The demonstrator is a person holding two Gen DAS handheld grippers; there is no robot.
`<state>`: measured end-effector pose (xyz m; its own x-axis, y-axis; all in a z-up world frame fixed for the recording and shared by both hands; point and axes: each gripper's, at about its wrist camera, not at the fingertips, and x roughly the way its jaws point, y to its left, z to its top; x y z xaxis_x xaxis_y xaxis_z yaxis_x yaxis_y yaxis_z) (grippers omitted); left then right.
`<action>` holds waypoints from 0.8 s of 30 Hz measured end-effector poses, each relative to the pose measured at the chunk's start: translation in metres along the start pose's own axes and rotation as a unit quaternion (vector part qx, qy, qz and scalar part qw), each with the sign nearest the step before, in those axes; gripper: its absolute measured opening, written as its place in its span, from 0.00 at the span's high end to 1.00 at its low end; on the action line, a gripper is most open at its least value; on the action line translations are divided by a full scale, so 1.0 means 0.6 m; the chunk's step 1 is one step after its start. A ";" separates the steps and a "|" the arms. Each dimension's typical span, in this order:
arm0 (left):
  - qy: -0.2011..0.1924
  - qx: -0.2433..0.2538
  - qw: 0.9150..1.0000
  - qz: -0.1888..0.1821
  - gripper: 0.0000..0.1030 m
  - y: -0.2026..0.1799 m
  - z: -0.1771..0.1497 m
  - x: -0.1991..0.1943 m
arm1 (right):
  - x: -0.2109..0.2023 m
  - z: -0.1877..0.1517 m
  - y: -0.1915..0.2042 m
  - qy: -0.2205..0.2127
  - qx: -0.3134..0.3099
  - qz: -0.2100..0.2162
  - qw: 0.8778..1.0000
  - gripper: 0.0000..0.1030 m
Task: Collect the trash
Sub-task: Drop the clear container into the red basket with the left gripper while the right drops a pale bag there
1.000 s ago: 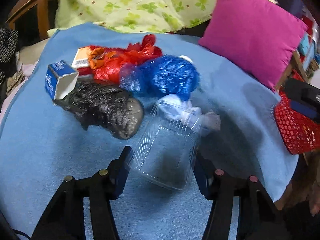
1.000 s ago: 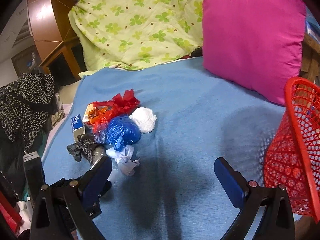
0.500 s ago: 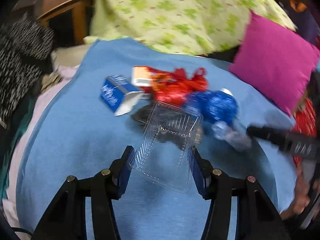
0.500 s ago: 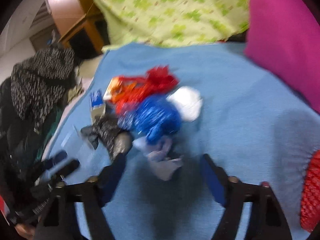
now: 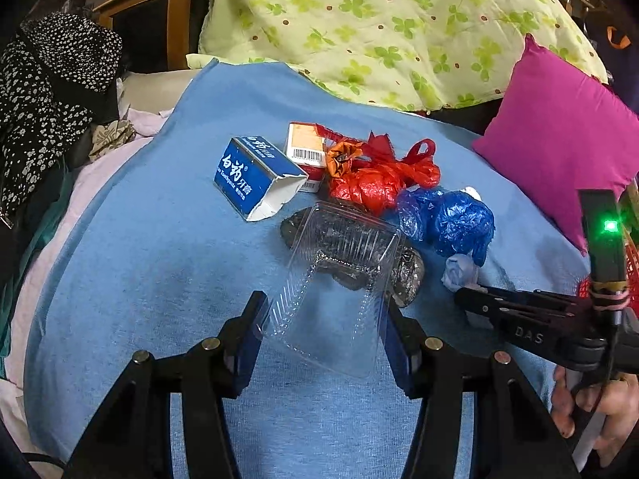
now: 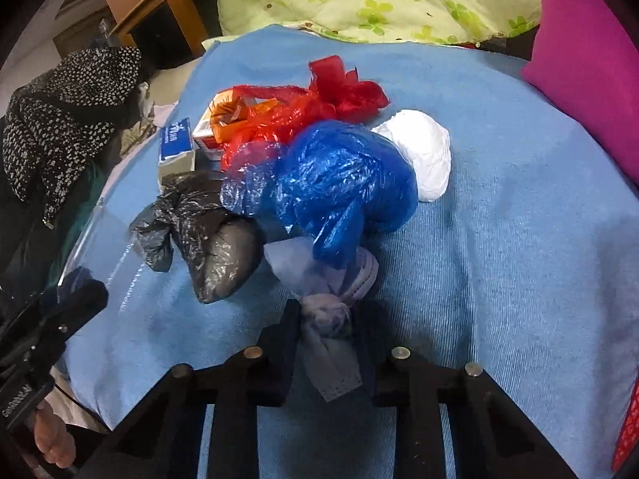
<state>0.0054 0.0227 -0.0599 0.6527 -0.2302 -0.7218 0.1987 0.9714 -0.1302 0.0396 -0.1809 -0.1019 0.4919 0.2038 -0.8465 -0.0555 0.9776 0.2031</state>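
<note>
We find the left gripper (image 5: 323, 329) clamped on a clear plastic clamshell container (image 5: 337, 279), one finger pressed to each long side, the container raised above the blue blanket (image 5: 159, 279) and tilted away from the camera. The right gripper (image 6: 327, 333) is closed on a crumpled pale-blue face mask (image 6: 331, 319), whose loose end trails back between the fingers. We take the blue plastic bag (image 6: 339, 175) as landmark: the mask lies just in front of it and touches its trailing edge. A black plastic bag (image 6: 203, 231) rests against its left side, a white wad (image 6: 423, 155) against its far right. Behind it sits a red plastic bag (image 6: 303, 107), then an orange-and-white carton (image 5: 305, 147) and a blue toothpaste box (image 5: 255, 177) to the left. Farther right lies a magenta pillow (image 5: 559, 135).
</note>
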 end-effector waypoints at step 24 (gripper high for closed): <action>-0.042 0.177 0.955 -0.236 0.42 -0.335 0.055 -0.143 | -0.512 -0.159 -0.212 -0.252 0.153 -0.021 0.955 0.74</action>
<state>-0.0665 -0.1546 0.0508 0.4826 -0.6557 -0.5806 0.7101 0.6810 -0.1789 -0.1872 -0.3626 0.0853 0.8487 0.0371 -0.5276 0.1920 0.9079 0.3726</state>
